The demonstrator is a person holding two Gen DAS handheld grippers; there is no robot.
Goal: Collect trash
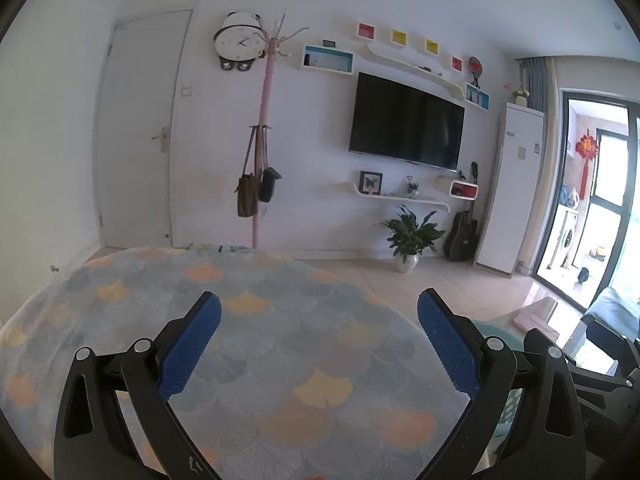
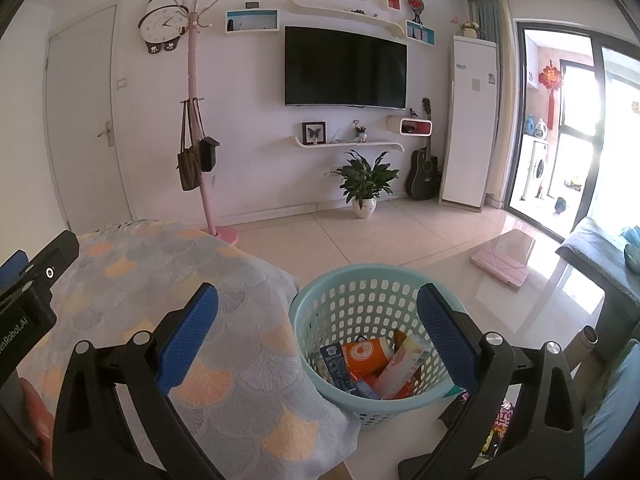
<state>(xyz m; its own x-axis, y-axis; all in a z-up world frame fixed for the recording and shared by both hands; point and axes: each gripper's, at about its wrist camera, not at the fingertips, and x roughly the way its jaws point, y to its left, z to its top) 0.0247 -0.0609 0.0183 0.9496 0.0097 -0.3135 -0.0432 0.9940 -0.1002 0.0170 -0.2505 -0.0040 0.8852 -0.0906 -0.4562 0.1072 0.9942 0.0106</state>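
A patterned cloth (image 2: 168, 280) is covering the table just left of the basket (image 2: 372, 292), with nothing blocking the basket's mouth. Both the left gripper (image 1: 320, 312) and right gripper (image 2: 318, 304) are standing wide open, holding nothing. Trash (image 2: 368, 364) is lying inside the basket, below and between the right jaws.

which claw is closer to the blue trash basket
Right. The right claw hangs open just above the basket, whose wrappers show between its fingers. The left claw, also open, sits over the patterned tablecloth, beside the basket.
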